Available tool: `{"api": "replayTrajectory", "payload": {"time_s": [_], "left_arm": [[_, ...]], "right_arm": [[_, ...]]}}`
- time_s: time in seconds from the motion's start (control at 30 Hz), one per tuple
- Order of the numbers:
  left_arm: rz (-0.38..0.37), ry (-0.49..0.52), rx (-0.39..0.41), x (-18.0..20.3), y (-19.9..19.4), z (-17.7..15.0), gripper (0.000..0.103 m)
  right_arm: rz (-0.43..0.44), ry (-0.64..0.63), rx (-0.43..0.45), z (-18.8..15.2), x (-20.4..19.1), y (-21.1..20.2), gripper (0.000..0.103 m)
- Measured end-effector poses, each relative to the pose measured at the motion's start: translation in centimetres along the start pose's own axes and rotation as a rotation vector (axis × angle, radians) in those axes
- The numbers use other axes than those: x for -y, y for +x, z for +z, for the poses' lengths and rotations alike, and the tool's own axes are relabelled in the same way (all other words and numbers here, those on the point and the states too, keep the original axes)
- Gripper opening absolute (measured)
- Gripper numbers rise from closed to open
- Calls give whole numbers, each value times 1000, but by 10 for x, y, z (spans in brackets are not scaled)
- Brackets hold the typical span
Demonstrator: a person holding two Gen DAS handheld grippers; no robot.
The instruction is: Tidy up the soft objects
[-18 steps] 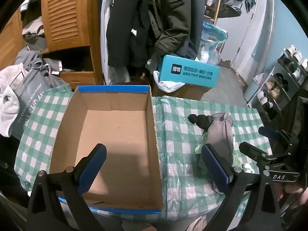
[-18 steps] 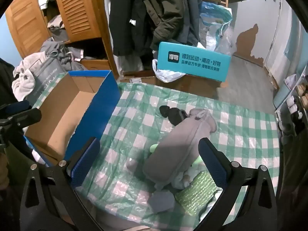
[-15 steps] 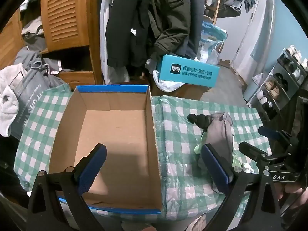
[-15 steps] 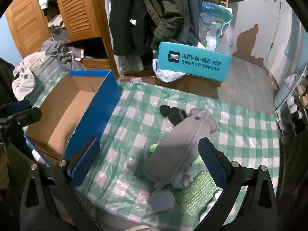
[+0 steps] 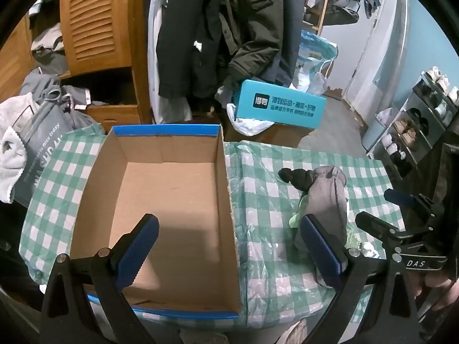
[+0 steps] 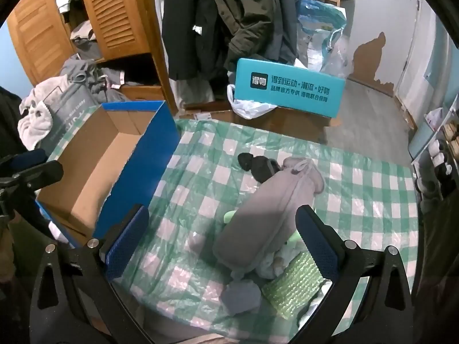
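Both tools hang with their jaws spread wide and nothing between them. The left gripper (image 5: 229, 246) hovers over the empty cardboard box (image 5: 160, 189), which sits on the checked cloth (image 6: 358, 200) at about nine o'clock from the pile of soft things. The right gripper (image 6: 221, 235) points down at that pile: a grey pouch (image 6: 275, 209) lies on top, a black sock (image 6: 258, 164) at its twelve o'clock end, and a green scrubby pad (image 6: 295, 278) and a small grey cloth (image 6: 242, 296) at its six o'clock end.

The step in hand looks like the first pick. It would go best if the right gripper comes down astride the pouch's narrow width near its middle and closes firmly, since soft fabric sags and slips. Lifting straight up should keep the small pieces beneath from dragging along. The carry then goes toward nine o'clock, over the box's blue wall.
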State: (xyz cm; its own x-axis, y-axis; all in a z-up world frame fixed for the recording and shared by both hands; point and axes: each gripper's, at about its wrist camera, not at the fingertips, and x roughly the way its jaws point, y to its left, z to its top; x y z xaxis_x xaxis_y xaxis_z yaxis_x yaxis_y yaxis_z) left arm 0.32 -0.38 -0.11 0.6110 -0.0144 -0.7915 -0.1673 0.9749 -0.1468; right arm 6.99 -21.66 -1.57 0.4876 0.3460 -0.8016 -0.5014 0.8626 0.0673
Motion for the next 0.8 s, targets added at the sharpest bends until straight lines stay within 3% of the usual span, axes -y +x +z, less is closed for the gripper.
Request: {"api": "replayTrajectory", "payload": {"time_s": [0.8], "left_arm": [[-17,0,15,0,-1,-6,100]], "right_arm": [[8,7,-4,0,1,-1,101]]}}
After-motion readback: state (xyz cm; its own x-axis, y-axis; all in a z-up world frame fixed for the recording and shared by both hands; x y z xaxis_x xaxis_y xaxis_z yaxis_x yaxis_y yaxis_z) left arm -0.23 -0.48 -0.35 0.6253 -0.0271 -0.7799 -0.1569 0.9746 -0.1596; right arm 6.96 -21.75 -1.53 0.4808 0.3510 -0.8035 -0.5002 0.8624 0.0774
